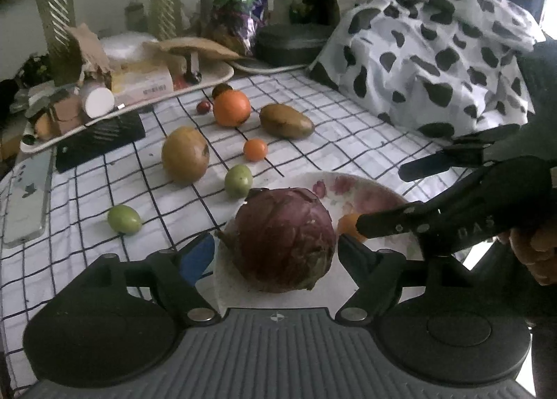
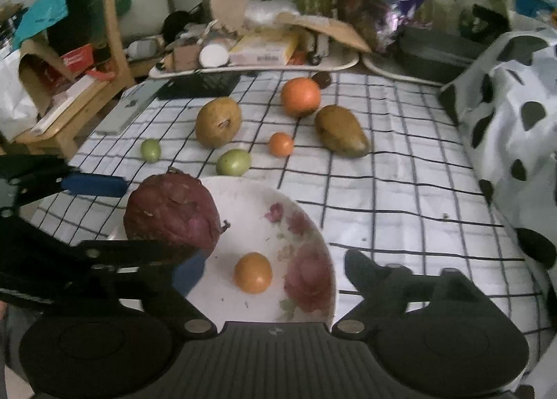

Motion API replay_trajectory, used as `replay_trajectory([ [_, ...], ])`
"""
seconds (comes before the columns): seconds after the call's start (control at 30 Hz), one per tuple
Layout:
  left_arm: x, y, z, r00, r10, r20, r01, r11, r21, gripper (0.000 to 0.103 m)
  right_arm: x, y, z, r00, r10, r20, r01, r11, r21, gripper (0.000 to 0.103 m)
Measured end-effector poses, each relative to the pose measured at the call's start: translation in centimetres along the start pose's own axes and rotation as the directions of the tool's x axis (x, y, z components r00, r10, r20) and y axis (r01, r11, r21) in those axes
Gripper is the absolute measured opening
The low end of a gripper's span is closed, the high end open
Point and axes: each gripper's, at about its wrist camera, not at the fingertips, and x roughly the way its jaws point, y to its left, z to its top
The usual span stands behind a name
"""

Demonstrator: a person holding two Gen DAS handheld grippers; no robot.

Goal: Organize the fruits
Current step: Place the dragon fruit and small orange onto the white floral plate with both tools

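Note:
A purple cabbage (image 1: 285, 242) rests on the left edge of a flowered plate (image 1: 365, 193), between the fingers of my left gripper (image 1: 275, 254), which is open; a gap shows beside the blue pad. In the right wrist view my right gripper (image 2: 271, 270) stands open around a small orange (image 2: 253, 272) lying on the plate (image 2: 313, 225), with its pads clear of it. On the checked cloth beyond lie a large orange (image 1: 231, 108), a mango (image 1: 286, 120), a round yellow-brown fruit (image 1: 185, 154), another small orange (image 1: 255, 150) and two green fruits (image 1: 238, 181) (image 1: 124, 219).
A cow-patterned cloth (image 1: 435, 51) is heaped at the right. Cluttered trays (image 2: 257, 64) line the back edge, with a black box (image 1: 101, 141) and a phone (image 1: 28, 197) at the left. Two small dark fruits (image 1: 203, 106) sit behind the large orange.

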Motion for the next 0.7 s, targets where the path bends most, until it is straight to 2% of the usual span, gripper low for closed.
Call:
replay_trajectory([
  [0.03, -0.3, 0.0, 0.0, 1.0, 0.004, 0.007, -0.004, 1.0, -0.005, 0.077, -0.2, -0.1, 0.0, 1.0, -0.009, 0.005, 0.009, 1.0, 0.009, 0.091],
  [0.1, -0.9, 0.1, -0.2, 1.0, 0.014, 0.017, -0.014, 1.0, -0.02, 0.078, -0.6, -0.2, -0.2, 0.999, -0.036, 0.021, 0.035, 0.999, 0.025, 0.1],
  [0.17, -1.3, 0.3, -0.5, 0.999, 0.029, 0.019, -0.028, 0.999, -0.035, 0.078, -1.2, -0.1, -0.4, 0.997, -0.061, 0.039, 0.06, 0.998, 0.034, 0.103],
  [0.4, -2.8, 0.9, -1.5, 0.995, 0.102, 0.015, -0.101, 0.992, -0.078, 0.078, -2.0, 0.6, -0.7, 0.992, -0.108, 0.07, 0.104, 0.993, 0.053, 0.103],
  [0.7, -3.7, 2.4, -2.3, 0.991, 0.131, 0.03, -0.125, 0.981, -0.15, 0.077, -1.7, 1.4, -0.5, 0.989, -0.127, 0.075, 0.124, 0.991, 0.046, 0.103],
])
